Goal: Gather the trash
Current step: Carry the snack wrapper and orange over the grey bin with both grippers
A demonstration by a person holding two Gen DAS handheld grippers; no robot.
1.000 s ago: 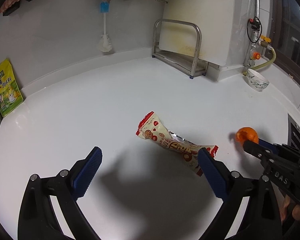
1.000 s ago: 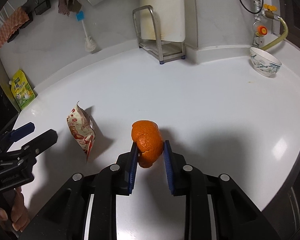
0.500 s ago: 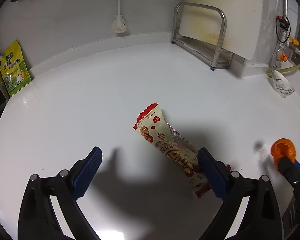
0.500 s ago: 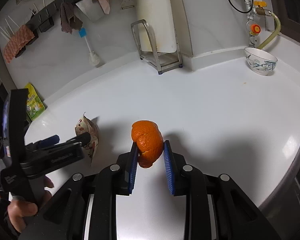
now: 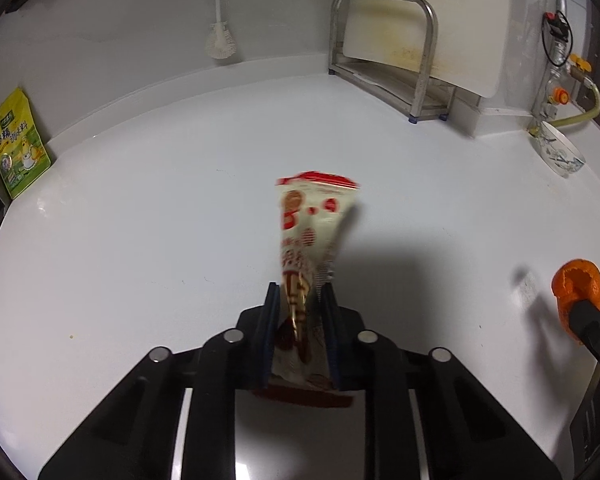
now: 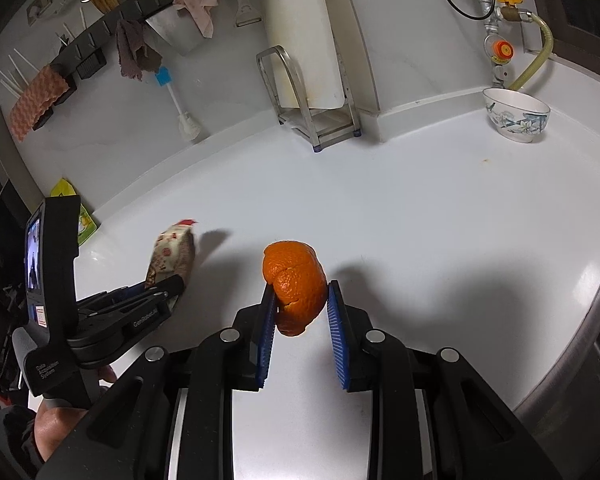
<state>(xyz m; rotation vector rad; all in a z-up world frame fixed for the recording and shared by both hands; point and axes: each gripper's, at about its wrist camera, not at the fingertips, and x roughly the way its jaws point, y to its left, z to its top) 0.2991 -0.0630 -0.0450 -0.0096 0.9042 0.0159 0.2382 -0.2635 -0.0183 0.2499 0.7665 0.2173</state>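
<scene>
"GeneRobot.AI" and "Data Acquisition System" can be read on the left hand-held gripper [image 6: 168, 286], whose jaws have just been closing and are now pinched on the red-and-cream snack wrapper [image 5: 306, 248] at frame centre, above the white table [image 5: 140, 240]. An orange peel [image 6: 294, 282] is clamped by the right hand-held gripper [image 6: 300, 304]. A yellow-green pouch [image 5: 16, 148] with Chinese print is seen at far left.

Glossy white countertop [image 5: 140, 240], shiny plastic wrapper [image 5: 306, 240], dimpled orange peel [image 6: 296, 280]

left gripper [image 5: 298, 300]: black linkage arms, silver pivot screws, blue ribbed pads | right gripper [image 6: 300, 300]: same build | left handle: white lettering, small screen, lower left
</scene>
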